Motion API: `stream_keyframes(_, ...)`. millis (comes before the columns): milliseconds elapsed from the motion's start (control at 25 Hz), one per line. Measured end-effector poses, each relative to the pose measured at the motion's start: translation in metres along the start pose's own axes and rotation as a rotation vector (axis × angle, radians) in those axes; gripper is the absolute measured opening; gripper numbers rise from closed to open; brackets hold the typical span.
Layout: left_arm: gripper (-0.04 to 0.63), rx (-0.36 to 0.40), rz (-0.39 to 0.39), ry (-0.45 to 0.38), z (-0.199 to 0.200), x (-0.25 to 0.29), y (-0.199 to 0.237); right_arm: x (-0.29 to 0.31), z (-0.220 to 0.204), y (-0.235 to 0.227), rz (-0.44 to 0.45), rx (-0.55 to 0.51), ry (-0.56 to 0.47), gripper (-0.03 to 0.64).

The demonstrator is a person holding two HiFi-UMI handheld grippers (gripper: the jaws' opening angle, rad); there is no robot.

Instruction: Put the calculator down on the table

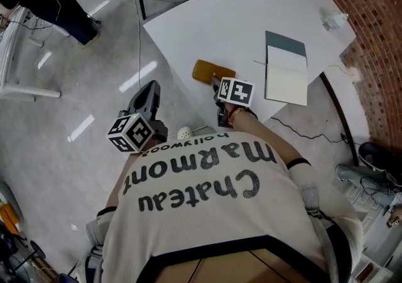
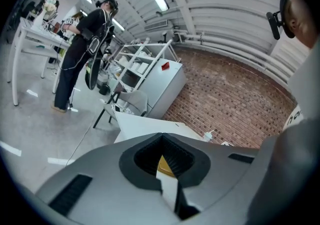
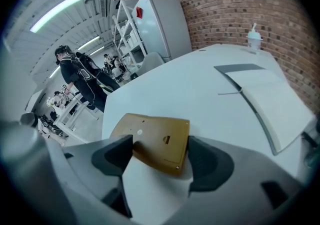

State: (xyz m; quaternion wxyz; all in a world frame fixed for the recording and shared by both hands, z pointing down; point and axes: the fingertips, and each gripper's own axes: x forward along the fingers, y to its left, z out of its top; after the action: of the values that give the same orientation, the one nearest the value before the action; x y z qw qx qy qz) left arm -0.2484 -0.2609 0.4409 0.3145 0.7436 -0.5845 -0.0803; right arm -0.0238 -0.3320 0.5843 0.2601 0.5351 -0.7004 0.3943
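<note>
The person's shirt fills the foreground. Left hand-held gripper: jaws pressed together, empty. Right hand-held gripper: pinching the calculator across its width at the table's near edge. Step in hand: set-down, apparently almost complete. Next: spread the jaws, then withdraw.

1. From the head camera we're high up, looking steeply down over the person's back. The left gripper and right gripper are below us, with the white table beyond their tips.
2. On the left gripper's camera we ride close behind its jaws, facing almost level toward the brick wall.
3. On the right gripper's camera we're close behind its jaws, tilted down at the tabletop.
4. All three views share the table and the yellow calculator. The head and right gripper views also share the notebook.
</note>
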Motion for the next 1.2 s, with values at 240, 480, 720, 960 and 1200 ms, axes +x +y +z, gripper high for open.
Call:
stream_keyframes(240, 0.002, -0.018, 0.086, -0.051, -0.014, -0.015, -0.026, -0.002, -0.005, 0.001, 0.065, -0.078, 0.066, 0.348)
stream_keyframes(480, 0.002, -0.037, 0.234, -0.09, -0.039, -0.048, -0.029, -0.007, -0.008, 0.004, 0.128, -0.161, 0.073, 0.329)
stream_keyframes(720, 0.002, -0.077, 0.28, -0.12, -0.053, -0.073, -0.037, -0.016, -0.016, 0.007, 0.275, -0.14, 0.167, 0.348)
stream_keyframes(960, 0.002, -0.095, 0.279, -0.164, -0.065, -0.082, -0.061, -0.052, -0.027, 0.008, 0.406, -0.06, 0.186, 0.28)
stream_keyframes(1200, 0.002, -0.102, 0.263, -0.194, -0.08, -0.086, -0.088, -0.098, -0.011, 0.023, 0.592, -0.011, 0.075, 0.093)
